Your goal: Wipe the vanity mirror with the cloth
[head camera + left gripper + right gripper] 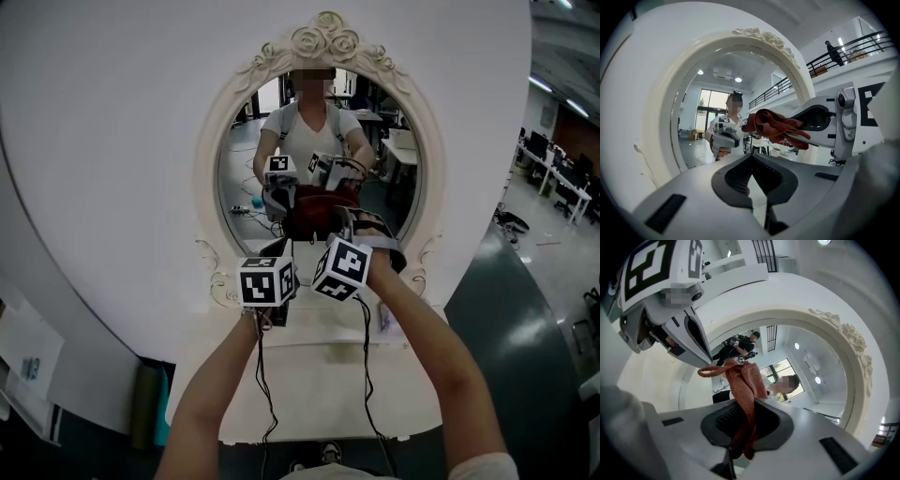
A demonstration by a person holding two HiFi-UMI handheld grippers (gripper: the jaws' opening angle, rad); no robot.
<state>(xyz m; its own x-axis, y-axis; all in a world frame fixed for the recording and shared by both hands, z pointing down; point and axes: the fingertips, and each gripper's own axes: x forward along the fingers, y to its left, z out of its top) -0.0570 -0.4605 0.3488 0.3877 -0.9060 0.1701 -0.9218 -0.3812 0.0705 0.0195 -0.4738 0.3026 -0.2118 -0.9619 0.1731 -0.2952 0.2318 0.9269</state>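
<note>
An oval vanity mirror (319, 141) in a cream carved frame stands at the back of a white table. A dark red cloth (319, 220) hangs against the lower part of the glass. My right gripper (354, 223) is shut on it, and the cloth (743, 390) trails up out of the jaws (745, 404) toward the mirror (806, 366). My left gripper (279, 248) is just left of the cloth, jaws shut with nothing between them (751, 157). From the left gripper view the cloth (776, 126) shows bunched in front of the glass (708, 117). The mirror reflects both grippers and the person.
The white vanity tabletop (309, 375) lies below my arms, with two black cables (265, 375) hanging over it. A small pale item (389, 319) lies at its right. A round white panel (112, 169) backs the mirror. Dark floor (506, 319) and desks are to the right.
</note>
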